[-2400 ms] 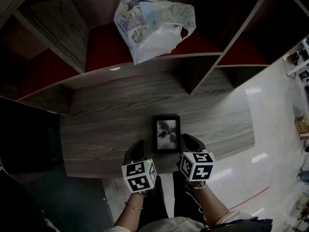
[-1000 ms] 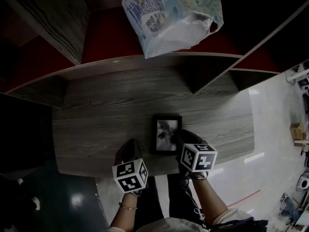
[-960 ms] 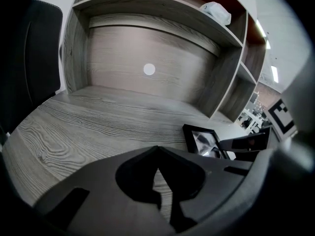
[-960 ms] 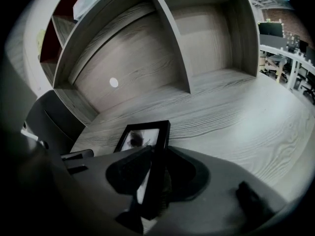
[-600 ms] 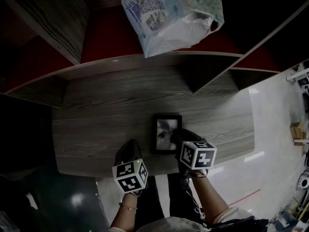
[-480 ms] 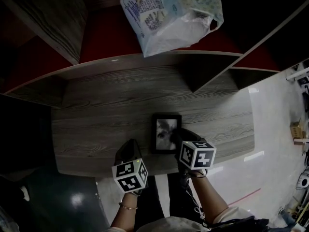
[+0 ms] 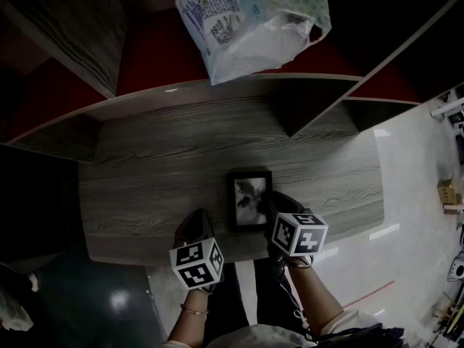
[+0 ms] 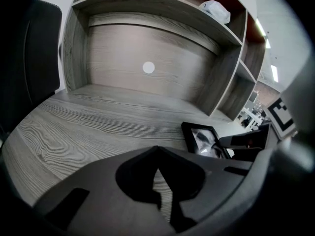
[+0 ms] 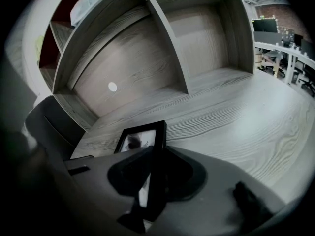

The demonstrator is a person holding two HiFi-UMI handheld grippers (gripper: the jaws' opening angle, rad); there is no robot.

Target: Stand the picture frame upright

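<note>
A black picture frame point(image 7: 249, 198) with a dark photo lies flat on the wooden desk point(image 7: 159, 172), near its front edge. In the right gripper view the frame point(image 9: 140, 137) runs into my jaws by its right rim. My right gripper point(image 7: 277, 203) point(image 9: 153, 181) is shut on that rim at the near right corner. My left gripper point(image 7: 194, 222) point(image 8: 157, 176) rests left of the frame, shut with nothing in it; only wood grain shows through the slit. From the left gripper view the frame point(image 8: 202, 136) lies ahead to the right, apart from the jaws.
A white plastic bag point(image 7: 246, 20) point(image 8: 215, 10) sits on the shelf above the desk. A vertical shelf divider point(image 7: 297, 114) stands behind the frame. A round white sticker point(image 8: 148, 68) marks the back panel. A dark object point(image 7: 36, 201) borders the desk's left end.
My right gripper has come in from the front right and closed on the frame's right rim. Over the last second almost nothing moves. The frame stays flat.
</note>
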